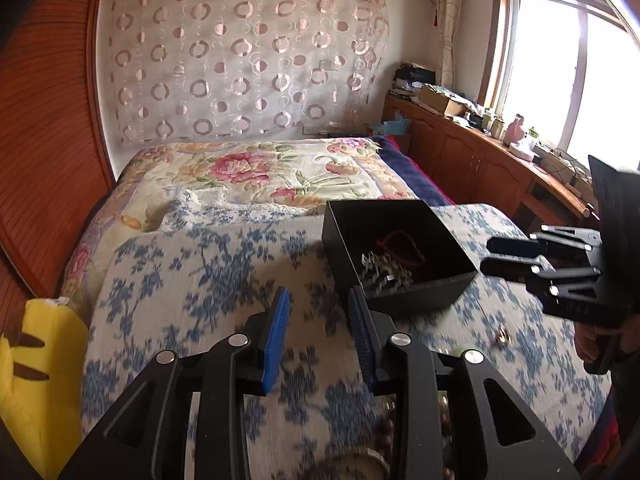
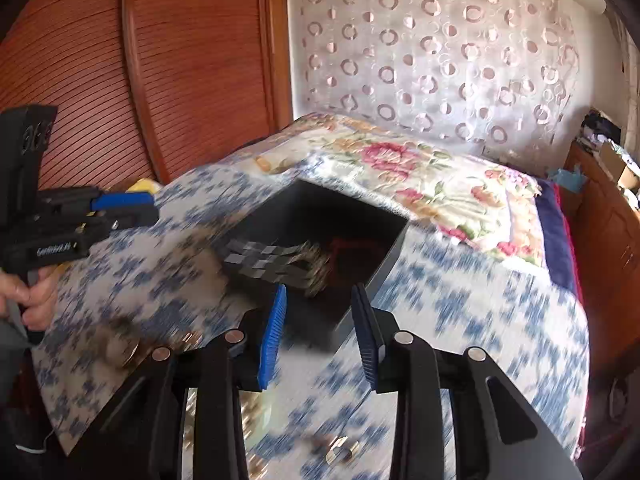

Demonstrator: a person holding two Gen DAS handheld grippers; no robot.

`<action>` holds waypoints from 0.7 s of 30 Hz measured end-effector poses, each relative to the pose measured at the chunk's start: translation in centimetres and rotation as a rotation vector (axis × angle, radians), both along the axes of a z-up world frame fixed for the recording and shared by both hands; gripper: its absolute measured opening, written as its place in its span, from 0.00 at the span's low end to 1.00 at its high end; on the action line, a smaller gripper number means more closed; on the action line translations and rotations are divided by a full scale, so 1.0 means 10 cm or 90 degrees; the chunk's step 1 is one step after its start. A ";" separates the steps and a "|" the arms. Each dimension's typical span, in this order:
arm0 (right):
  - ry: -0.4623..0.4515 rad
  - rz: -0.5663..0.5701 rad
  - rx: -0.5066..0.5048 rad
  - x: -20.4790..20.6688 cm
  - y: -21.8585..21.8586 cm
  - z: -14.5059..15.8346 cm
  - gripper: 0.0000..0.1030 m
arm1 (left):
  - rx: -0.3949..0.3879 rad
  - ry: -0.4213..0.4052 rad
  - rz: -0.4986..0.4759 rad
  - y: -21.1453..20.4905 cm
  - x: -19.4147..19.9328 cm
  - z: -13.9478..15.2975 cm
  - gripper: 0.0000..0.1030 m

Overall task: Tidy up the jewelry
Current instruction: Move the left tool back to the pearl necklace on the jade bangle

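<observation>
Both grippers, left gripper (image 1: pixel 318 314) and right gripper (image 2: pixel 320 312), hang partly open and empty above the bed (image 1: pixel 208 264), flanking the black box (image 1: pixel 432 232) where jewelry (image 1: pixel 384 268) is being collected, loose pieces (image 1: pixel 503 335) nearby.

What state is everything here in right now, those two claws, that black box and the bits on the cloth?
Left claw: open, nothing between its blue pads.
Right claw: open, holding nothing.
Black square box: no lid on it, resting on the blue-flowered cloth, with silvery jewelry and a red cord inside.
Small gold ring: loose on the cloth, outside the box.
</observation>
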State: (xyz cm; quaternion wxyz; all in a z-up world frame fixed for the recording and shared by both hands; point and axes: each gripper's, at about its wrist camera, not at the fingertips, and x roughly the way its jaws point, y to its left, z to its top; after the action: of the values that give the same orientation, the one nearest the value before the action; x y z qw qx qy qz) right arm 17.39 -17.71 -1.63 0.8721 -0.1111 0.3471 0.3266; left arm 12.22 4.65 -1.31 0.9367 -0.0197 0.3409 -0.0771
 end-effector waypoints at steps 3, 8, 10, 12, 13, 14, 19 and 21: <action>0.012 0.011 0.002 -0.22 -0.01 -0.08 0.35 | 0.001 0.004 -0.003 -0.03 -0.18 -0.05 0.29; 0.042 0.034 0.005 -0.53 0.04 -0.25 0.35 | 0.005 0.009 -0.006 -0.06 -0.40 -0.12 0.30; 0.054 0.042 0.001 -0.59 0.07 -0.32 0.35 | 0.004 0.012 -0.008 -0.07 -0.50 -0.16 0.30; 0.069 0.047 0.001 -0.63 0.10 -0.39 0.35 | 0.009 0.012 -0.010 -0.09 -0.57 -0.18 0.30; 0.081 0.051 0.003 -0.64 0.12 -0.42 0.35 | 0.010 0.012 -0.010 -0.09 -0.60 -0.18 0.30; 0.088 0.054 0.003 -0.64 0.13 -0.44 0.33 | 0.010 0.014 -0.011 -0.10 -0.64 -0.20 0.31; 0.111 0.059 -0.002 -0.58 0.24 -0.53 0.27 | 0.014 0.025 -0.020 -0.14 -0.76 -0.27 0.31; 0.123 0.063 -0.001 -0.55 0.29 -0.57 0.24 | 0.013 0.026 -0.023 -0.16 -0.78 -0.29 0.31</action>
State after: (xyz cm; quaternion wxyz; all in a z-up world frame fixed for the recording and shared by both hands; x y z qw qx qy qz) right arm 11.89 -14.81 -7.30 0.8174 -0.0967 0.4234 0.3784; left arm 4.43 3.03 -4.16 0.9282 -0.0053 0.3609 -0.0898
